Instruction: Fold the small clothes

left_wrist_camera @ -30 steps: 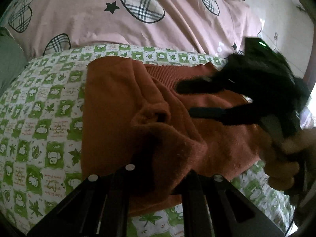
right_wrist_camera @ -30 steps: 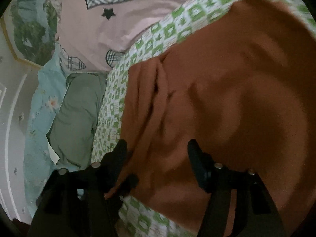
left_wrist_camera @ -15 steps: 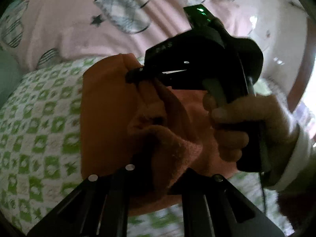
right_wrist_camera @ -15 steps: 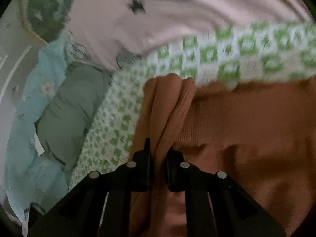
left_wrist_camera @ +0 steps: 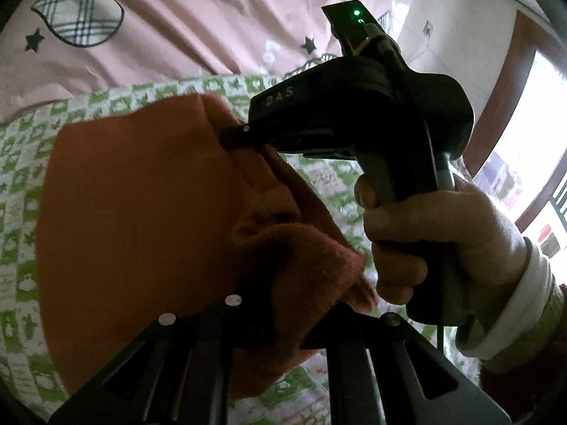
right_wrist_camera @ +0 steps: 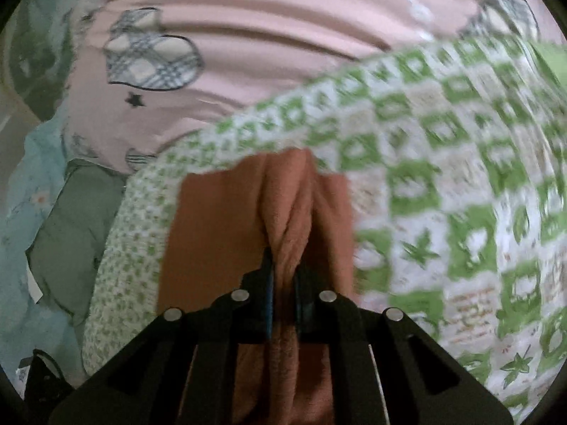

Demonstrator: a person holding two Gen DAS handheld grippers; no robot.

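Observation:
A small rust-orange knit garment [left_wrist_camera: 141, 205] is lifted off a green-and-white patterned sheet [left_wrist_camera: 21, 163]. My left gripper [left_wrist_camera: 283, 318] is shut on a bunched near edge of the garment. My right gripper [right_wrist_camera: 283, 283] is shut on a pinched fold of the same garment [right_wrist_camera: 283, 212]. In the left wrist view the right gripper [left_wrist_camera: 234, 134] comes in from the right, held by a hand, and pinches the garment's far top corner. The cloth hangs between the two grips.
A pink duvet with plaid hearts [left_wrist_camera: 159, 17] lies behind the sheet. A grey-green pillow [right_wrist_camera: 71, 233] and pale blue floral bedding [right_wrist_camera: 21, 212] lie at the left in the right wrist view. A window with a brown frame [left_wrist_camera: 524, 141] stands at the right.
My right gripper has closed on the garment's far corner and lifted it leftward. More green sheet now shows beneath. My left gripper has kept its hold.

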